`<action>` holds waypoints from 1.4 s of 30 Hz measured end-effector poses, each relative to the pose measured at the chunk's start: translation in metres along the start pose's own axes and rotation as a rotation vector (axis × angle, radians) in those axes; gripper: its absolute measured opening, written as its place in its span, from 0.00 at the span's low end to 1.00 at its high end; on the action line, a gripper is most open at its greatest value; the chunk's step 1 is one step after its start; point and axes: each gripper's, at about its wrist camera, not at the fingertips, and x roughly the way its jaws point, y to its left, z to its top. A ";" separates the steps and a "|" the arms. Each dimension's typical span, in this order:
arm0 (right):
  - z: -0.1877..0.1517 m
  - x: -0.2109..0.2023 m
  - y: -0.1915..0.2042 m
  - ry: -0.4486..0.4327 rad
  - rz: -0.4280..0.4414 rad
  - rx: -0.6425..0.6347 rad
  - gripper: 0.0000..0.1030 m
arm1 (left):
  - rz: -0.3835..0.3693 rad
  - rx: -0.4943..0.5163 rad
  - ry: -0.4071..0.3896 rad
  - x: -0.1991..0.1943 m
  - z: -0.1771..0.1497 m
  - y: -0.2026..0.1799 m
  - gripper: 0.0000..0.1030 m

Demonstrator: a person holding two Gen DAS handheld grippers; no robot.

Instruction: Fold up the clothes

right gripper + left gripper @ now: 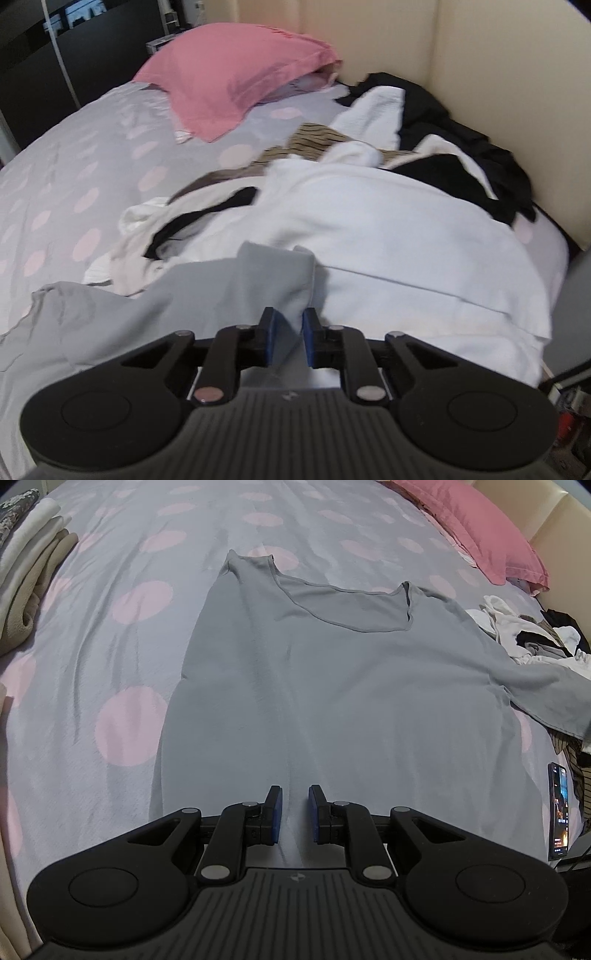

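Note:
A grey T-shirt (pixel 332 686) lies spread on the bed, neckline away from me, with its left side folded in to a straight edge. My left gripper (pixel 293 805) sits low at the shirt's near hem, its jaws narrow with a strip of grey cloth between the blue pads (pixel 276 812); creases run toward it. In the right wrist view my right gripper (pixel 288 332) is shut on the shirt's right sleeve (pixel 273 280), which rises between the pads and drapes over the white cloth behind it.
A heap of white, black and striped clothes (pixel 369 192) lies right of the shirt against the cream headboard (pixel 461 74). A pink pillow (pixel 236 77) lies beyond. Folded beige and white clothes (pixel 33 579) are stacked at far left. A phone (pixel 559 808) lies at the right.

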 end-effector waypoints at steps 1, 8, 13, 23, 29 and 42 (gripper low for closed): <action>0.000 0.002 0.004 0.002 0.011 -0.003 0.18 | 0.000 0.001 0.000 0.000 0.000 0.000 0.13; 0.002 0.015 0.021 0.000 0.058 0.017 0.34 | 0.000 -0.006 -0.003 0.000 0.000 0.002 0.13; 0.006 0.009 0.020 -0.023 0.083 0.037 0.35 | -0.005 -0.006 0.000 0.002 0.002 0.003 0.13; 0.007 -0.006 -0.009 -0.061 0.032 0.094 0.35 | -0.003 -0.003 0.003 0.002 0.002 0.001 0.15; 0.004 0.000 -0.001 -0.054 0.044 0.079 0.35 | 0.001 0.009 0.004 0.002 0.000 -0.002 0.19; 0.003 -0.003 0.015 -0.051 0.045 0.026 0.07 | 0.000 0.004 0.004 0.002 0.000 -0.001 0.19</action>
